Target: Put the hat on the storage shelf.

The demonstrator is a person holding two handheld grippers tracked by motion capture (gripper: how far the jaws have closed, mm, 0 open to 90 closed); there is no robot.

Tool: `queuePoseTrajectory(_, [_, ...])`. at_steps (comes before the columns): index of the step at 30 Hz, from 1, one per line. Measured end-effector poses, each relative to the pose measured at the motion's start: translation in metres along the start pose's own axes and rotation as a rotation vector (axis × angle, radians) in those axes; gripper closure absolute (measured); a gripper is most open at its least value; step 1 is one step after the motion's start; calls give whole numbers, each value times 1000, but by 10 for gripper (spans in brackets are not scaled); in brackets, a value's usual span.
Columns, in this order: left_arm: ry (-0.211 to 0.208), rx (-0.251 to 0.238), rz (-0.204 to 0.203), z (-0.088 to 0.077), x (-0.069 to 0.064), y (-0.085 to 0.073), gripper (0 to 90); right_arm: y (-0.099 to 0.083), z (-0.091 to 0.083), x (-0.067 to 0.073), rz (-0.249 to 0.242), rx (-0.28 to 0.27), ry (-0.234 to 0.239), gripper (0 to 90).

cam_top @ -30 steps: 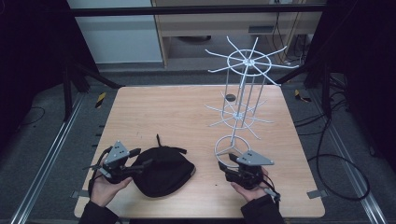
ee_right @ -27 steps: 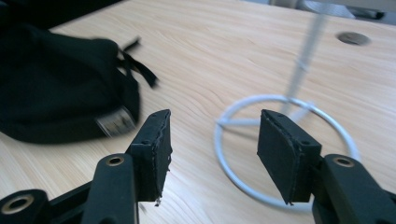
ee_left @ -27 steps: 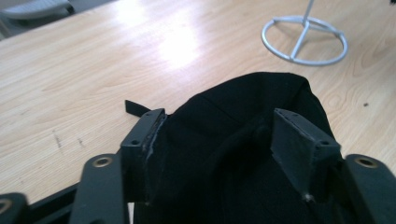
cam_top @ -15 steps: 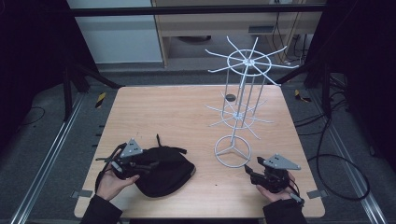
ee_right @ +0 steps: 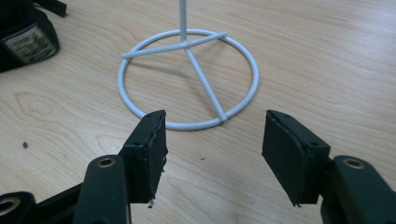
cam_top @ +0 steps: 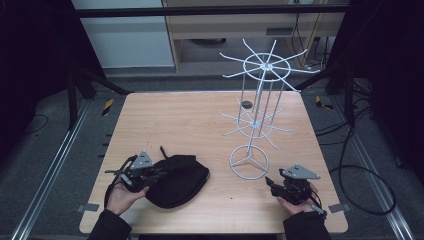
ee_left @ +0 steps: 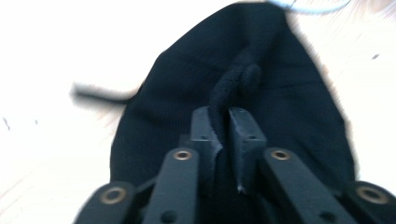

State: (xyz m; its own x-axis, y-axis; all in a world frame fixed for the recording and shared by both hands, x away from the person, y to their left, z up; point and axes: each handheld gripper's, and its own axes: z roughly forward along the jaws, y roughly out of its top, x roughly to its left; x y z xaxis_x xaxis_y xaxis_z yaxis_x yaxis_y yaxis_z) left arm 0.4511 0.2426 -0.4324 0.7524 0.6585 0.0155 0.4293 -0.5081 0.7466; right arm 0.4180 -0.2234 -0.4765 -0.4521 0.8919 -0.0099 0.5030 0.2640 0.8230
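The black cap (cam_top: 176, 180) lies near the table's (cam_top: 200, 120) front edge, left of the white rack (cam_top: 260, 100). The left gripper (ee_left: 219, 123) is clenched on a fold of its cloth, probably to lift it (perhaps toward a rack arm). The right gripper (ee_right: 212, 140) waits before the rack's ring base, jaws released, holding nothing.

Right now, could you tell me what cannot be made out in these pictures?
- Left gripper view: the black bag is blurred; how much of its strap the left gripper grips cannot be told.
- Right gripper view: the white rack is cut off above its base ring by the top edge; the label at top left is too blurred to read.
- High view: the small dark thing behind the rack is too small to identify.
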Motion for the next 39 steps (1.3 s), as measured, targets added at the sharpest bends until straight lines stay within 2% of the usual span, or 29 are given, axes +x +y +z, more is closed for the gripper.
queuePoseTrajectory(8, [29, -101, 3, -14, -9, 2, 856, -2, 0, -5, 16, 0, -18, 403])
queuePoseTrajectory(14, [18, -247, -49, -29, -14, 8, 856, -2, 0, -6, 9, -9, -27, 401])
queuePoseTrajectory(19, [18, -366, -97, -43, -19, 13, 855, -2, -1, -7, 22, -13, -30, 399])
queuePoseTrajectory(24, [23, -458, -141, -55, -22, 19, 856, -2, -1, -9, 18, -27, -43, 397])
queuePoseTrajectory(25, [23, -458, -141, -55, -22, 19, 856, -2, -1, -9, 20, -28, -45, 397])
queuePoseTrajectory(26, [23, -497, -155, -61, -23, 22, 856, -3, -1, -9, 25, -26, -45, 396])
queuePoseTrajectory(30, [23, -586, -178, -76, -24, 30, 856, -3, 0, -9, 26, -26, -51, 395])
queuePoseTrajectory(31, [23, -586, -178, -76, -24, 30, 856, -3, 0, -9, 26, -26, -51, 395])
queuePoseTrajectory(32, [31, -632, -176, -85, -25, 37, 856, -3, 0, -9, 26, -27, -53, 394])
queuePoseTrajectory(33, [33, -652, -177, -87, -25, 40, 856, -3, 0, -9, 27, -28, -53, 394])
queuePoseTrajectory(39, [33, -731, -183, -97, -28, 58, 856, -3, 0, -10, 25, -29, -53, 390])
